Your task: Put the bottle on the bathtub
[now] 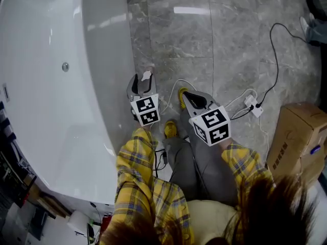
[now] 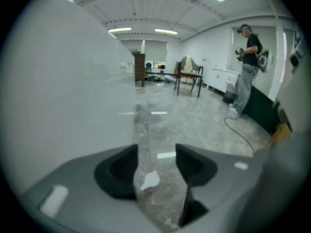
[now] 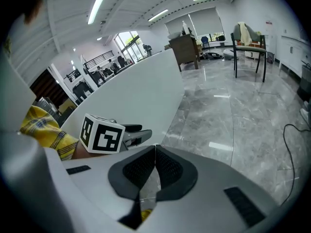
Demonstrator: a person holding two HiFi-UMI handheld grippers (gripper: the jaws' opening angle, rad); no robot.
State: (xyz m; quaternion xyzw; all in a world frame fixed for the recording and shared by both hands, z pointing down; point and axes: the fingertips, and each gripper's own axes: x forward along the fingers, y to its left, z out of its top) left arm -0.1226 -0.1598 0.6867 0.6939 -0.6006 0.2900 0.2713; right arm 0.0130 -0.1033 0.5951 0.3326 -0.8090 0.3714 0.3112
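Item count:

- Bathtub (image 1: 56, 101): one.
- Grippers: two, the left gripper (image 1: 142, 80) and the right gripper (image 1: 188, 94).
- Marker cubes: two, the left cube (image 1: 145, 110) and the right cube (image 1: 210, 126).
- Yellow shoes: two, the near shoe (image 1: 171, 129) and the far shoe (image 1: 181, 100).
- Cardboard box (image 1: 299, 137): one.
- White plug adapter (image 1: 253, 105) on the floor: one.
- Dark-framed chair (image 2: 188, 74) on the open floor: one.
- Standing person (image 2: 248, 72) at the far wall: one.
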